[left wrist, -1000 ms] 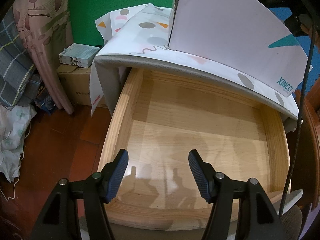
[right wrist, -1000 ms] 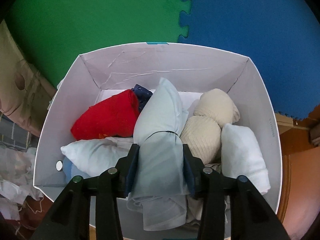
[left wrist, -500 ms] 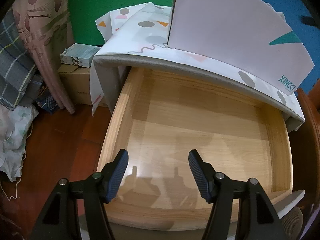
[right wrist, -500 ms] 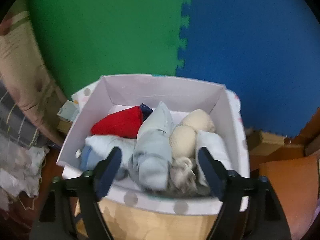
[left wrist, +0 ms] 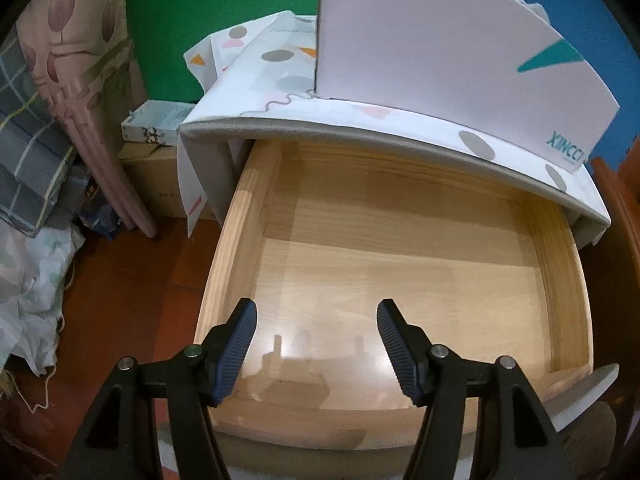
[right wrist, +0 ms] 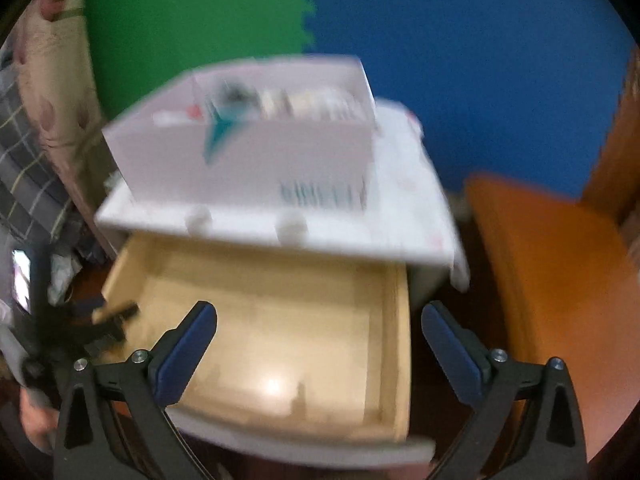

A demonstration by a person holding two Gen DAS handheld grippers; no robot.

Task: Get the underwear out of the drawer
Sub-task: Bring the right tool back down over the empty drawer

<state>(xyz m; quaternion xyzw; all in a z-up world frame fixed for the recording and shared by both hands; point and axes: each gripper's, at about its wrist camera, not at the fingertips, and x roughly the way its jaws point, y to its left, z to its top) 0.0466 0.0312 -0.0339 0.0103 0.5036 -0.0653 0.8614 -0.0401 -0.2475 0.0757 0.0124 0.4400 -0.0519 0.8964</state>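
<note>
Surroundings: white cardboard box with teal triangle print (left wrist: 432,40) is seated on the white spotted cabinet top (left wrist: 280,60), at 12 o'clock from the pulled-out pale wooden drawer (left wrist: 400,264). Green foam wall mat (left wrist: 224,4) and blue foam wall mat (right wrist: 480,60) are seen behind. Pink patterned curtain (left wrist: 80,92) and grey plaid cloth (left wrist: 28,152) sit at 9 o'clock, with a small white-teal carton (left wrist: 156,124) on a brown cardboard box (left wrist: 160,188). An orange wooden seat (right wrist: 560,272) is seen at 3 o'clock in the right wrist view. Nothing is seen blocking the drawer opening.

Underwear: rolled pieces are only a blurred strip of colours inside the box (right wrist: 280,100); orientation and long axis cannot be told. None is seen on the drawer floor.

Left gripper (left wrist: 316,340): held over the drawer's front edge, blue ribbed pads moderately spread, nothing between them, nothing touched.

Right gripper (right wrist: 320,348): jaws have just been opening, now spread very wide, nothing gripped; left finger (right wrist: 188,352) is over the drawer floor, right finger (right wrist: 452,352) outside the drawer's right wall. The right wrist view is motion-blurred.
</note>
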